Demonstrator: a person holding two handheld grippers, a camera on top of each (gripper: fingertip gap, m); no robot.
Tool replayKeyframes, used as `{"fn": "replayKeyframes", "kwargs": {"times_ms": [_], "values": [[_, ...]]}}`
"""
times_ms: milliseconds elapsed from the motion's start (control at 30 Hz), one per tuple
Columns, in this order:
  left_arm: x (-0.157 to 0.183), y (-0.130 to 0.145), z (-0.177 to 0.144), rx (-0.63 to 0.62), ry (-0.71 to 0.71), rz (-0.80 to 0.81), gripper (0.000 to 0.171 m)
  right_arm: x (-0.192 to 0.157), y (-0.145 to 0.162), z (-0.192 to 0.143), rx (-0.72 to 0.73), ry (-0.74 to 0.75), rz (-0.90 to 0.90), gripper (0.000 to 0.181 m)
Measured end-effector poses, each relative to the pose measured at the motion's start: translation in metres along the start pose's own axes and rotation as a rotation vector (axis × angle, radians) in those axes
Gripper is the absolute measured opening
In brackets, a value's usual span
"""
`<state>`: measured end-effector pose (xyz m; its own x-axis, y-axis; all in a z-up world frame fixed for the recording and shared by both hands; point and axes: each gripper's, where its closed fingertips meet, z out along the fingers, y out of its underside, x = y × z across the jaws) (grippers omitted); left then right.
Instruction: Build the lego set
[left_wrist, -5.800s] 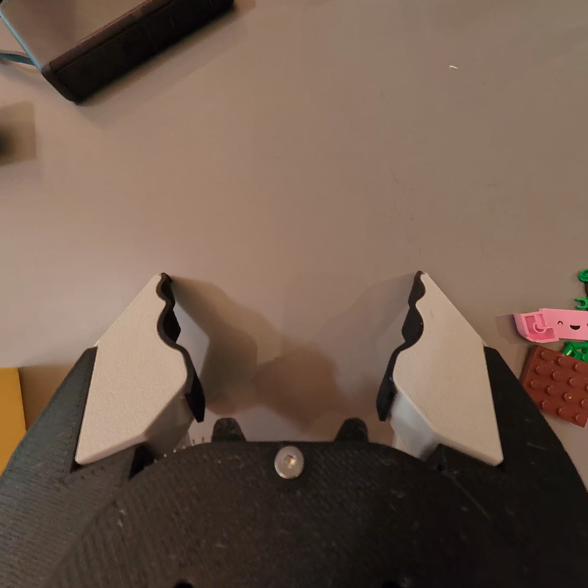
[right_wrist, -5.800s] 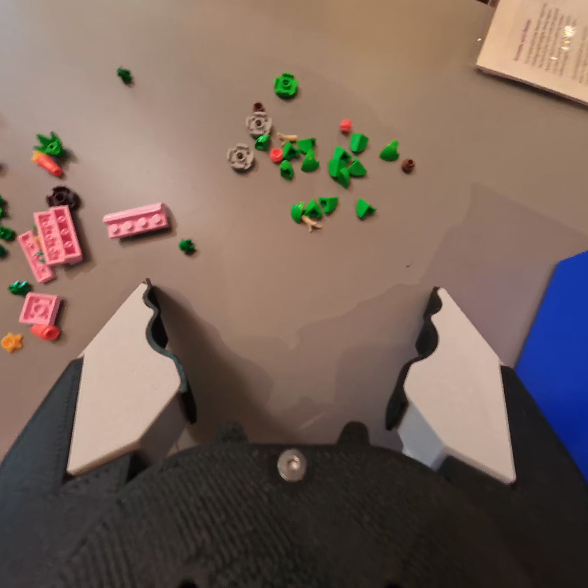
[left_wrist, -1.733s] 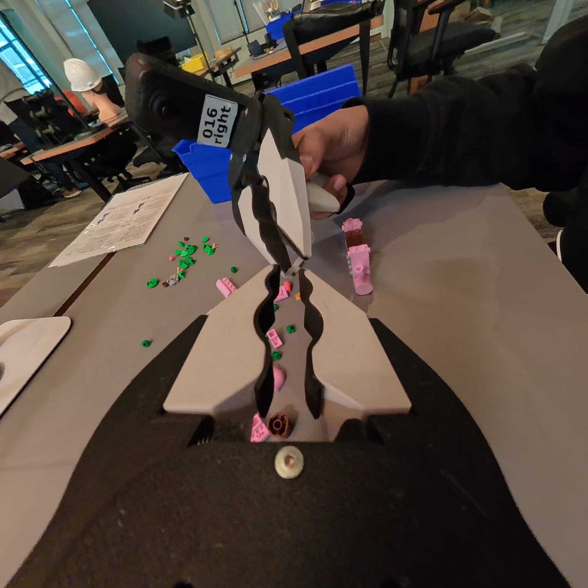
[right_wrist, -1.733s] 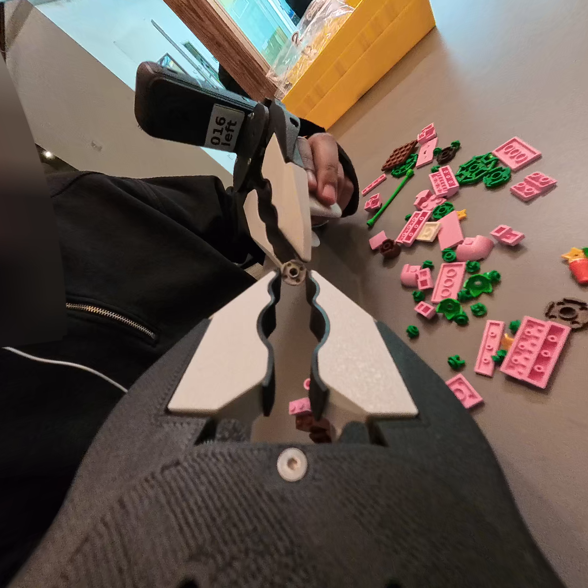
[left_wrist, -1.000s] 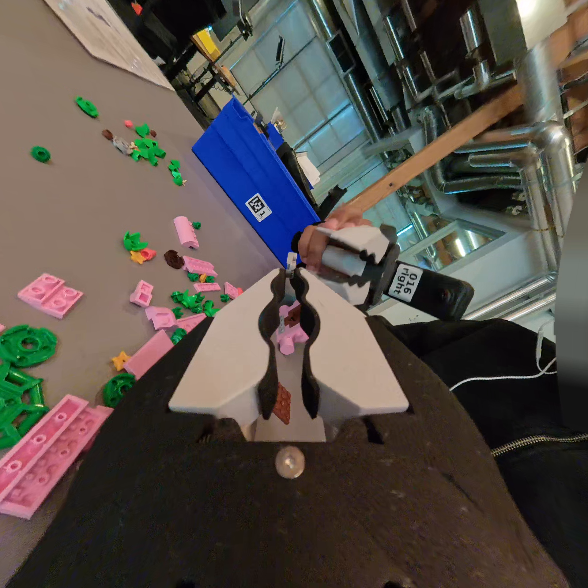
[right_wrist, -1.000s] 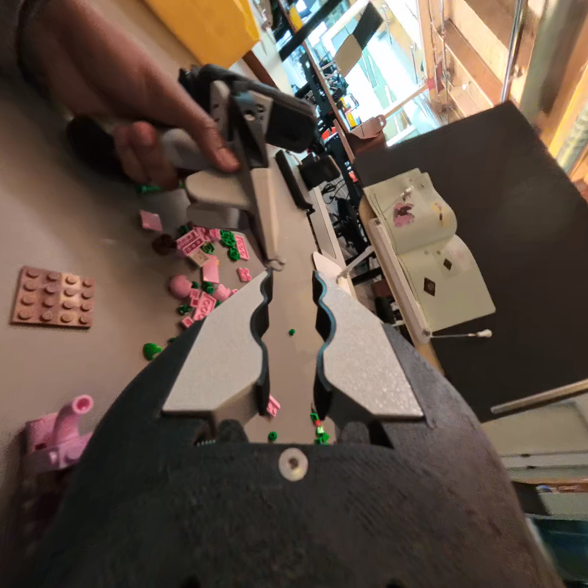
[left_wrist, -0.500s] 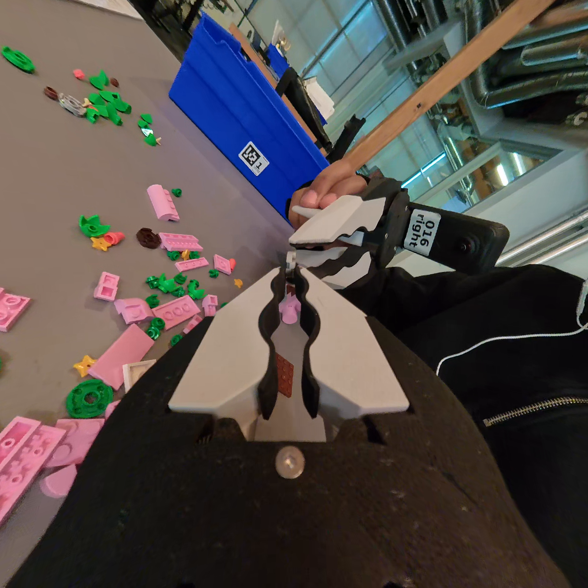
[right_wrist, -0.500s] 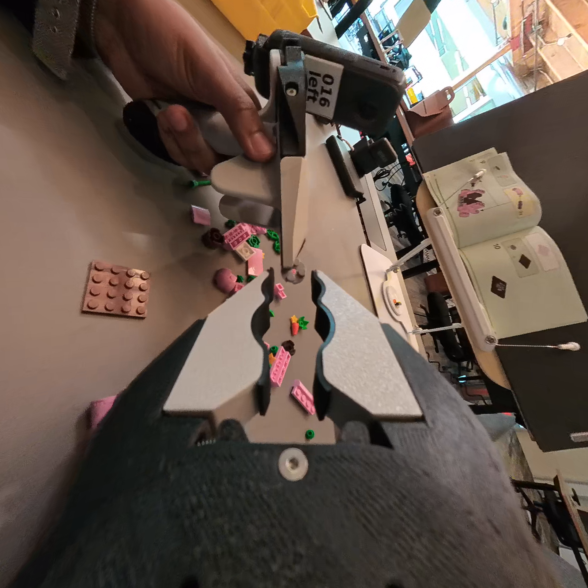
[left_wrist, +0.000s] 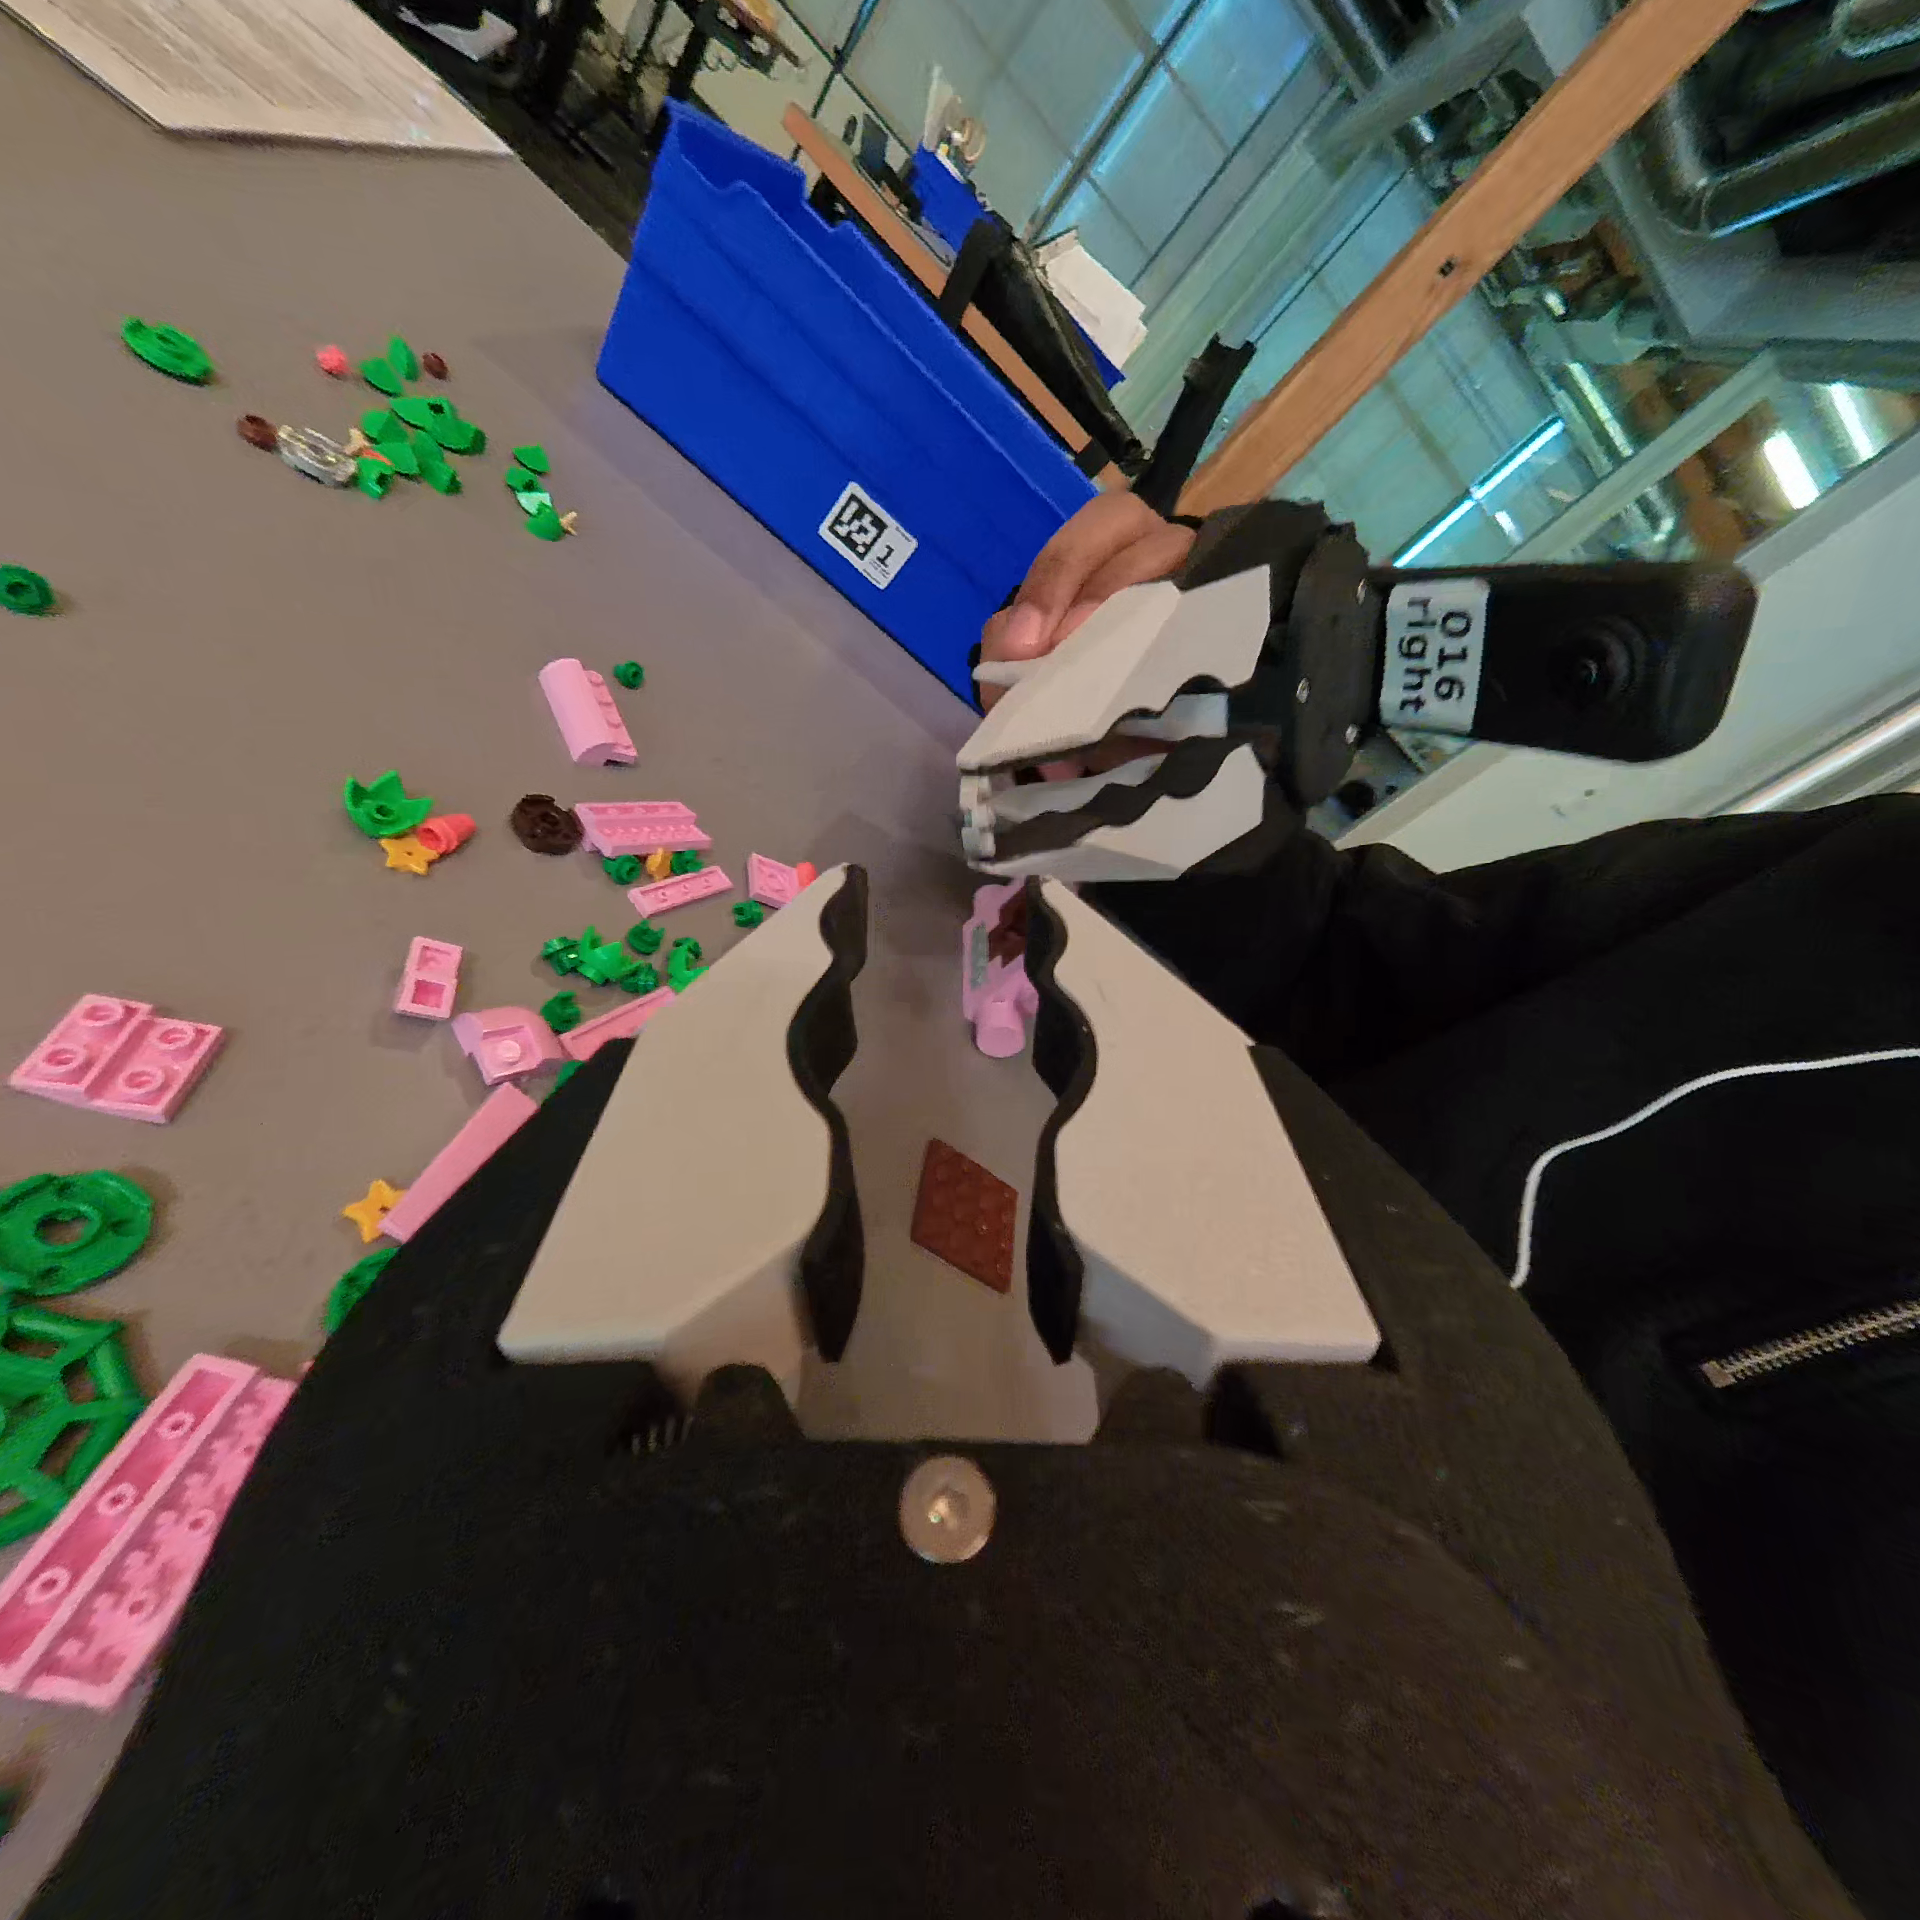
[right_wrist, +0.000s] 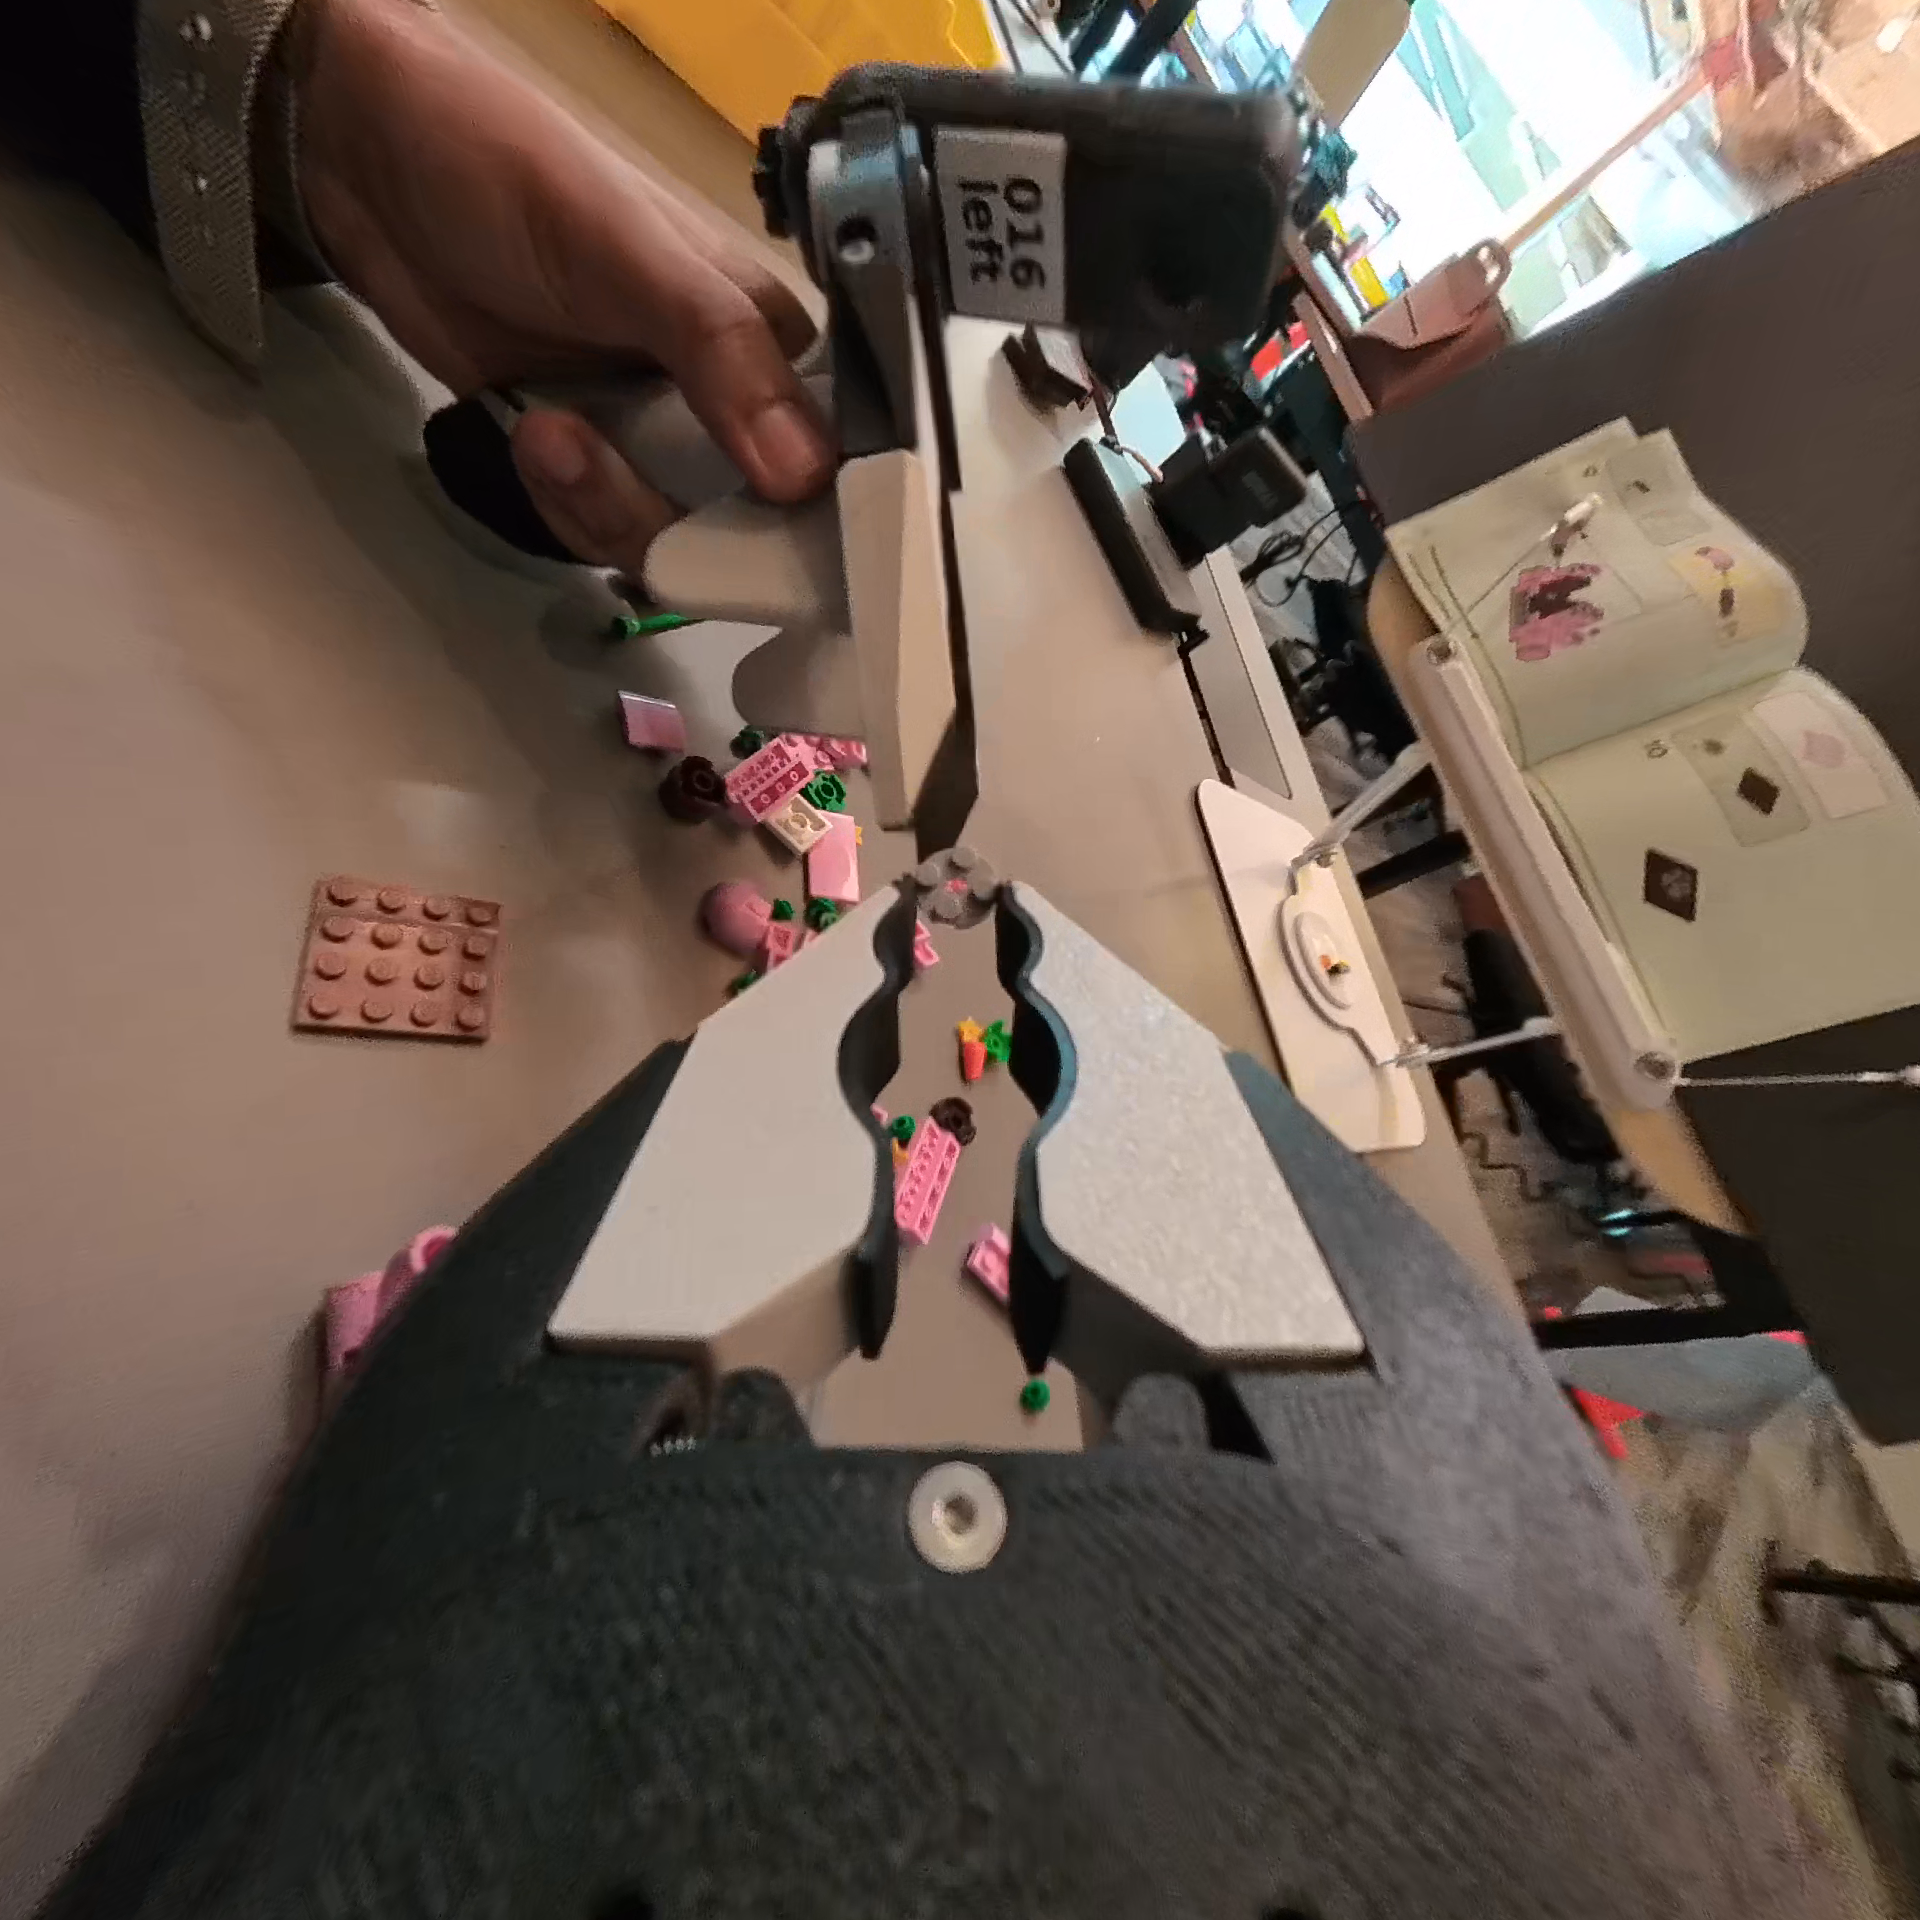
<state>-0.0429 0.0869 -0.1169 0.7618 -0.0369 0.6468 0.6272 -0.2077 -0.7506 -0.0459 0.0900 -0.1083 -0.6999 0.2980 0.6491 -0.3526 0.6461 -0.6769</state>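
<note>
Labels, white with black print, sit on both camera housings; my right gripper (right_wrist: 957, 900) pinches a grey round plate (right_wrist: 954, 886), my left gripper (left_wrist: 943, 891) stands parted, empty.

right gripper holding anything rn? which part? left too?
The right gripper pinches a small grey round plate by its opposite edges, at the fingertips. The left gripper is part open and holds nothing.

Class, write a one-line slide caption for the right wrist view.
Right gripper pinches a grey round stud piece above scattered pink and green bricks, facing the open left gripper.
</note>
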Motion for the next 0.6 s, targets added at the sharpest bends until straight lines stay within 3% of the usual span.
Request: {"fn": "replayKeyframes", "kwargs": {"times_ms": [167,267,400,533,600], "values": [[-0.01,-0.004,-0.006,-0.013,-0.125,0.133,0.031,0.022,0.033,-0.013,-0.116,-0.027,0.247,0.014],[-0.015,-0.006,-0.011,-0.025,-0.205,0.214,0.031,0.036,0.078,-0.023,-0.272,-0.006,0.51,0.013],[-0.028,-0.015,-0.025,-0.015,-0.31,0.263,0.034,0.021,0.135,-0.028,-0.466,-0.072,0.748,0.014],[-0.05,-0.043,-0.067,0.077,-0.466,0.276,0.042,0.008,0.141,-0.02,-0.448,-0.157,0.824,0.014],[-0.072,-0.056,-0.101,0.112,-0.61,0.278,0.053,0.009,0.138,-0.019,-0.432,-0.155,0.835,0.025]]}}
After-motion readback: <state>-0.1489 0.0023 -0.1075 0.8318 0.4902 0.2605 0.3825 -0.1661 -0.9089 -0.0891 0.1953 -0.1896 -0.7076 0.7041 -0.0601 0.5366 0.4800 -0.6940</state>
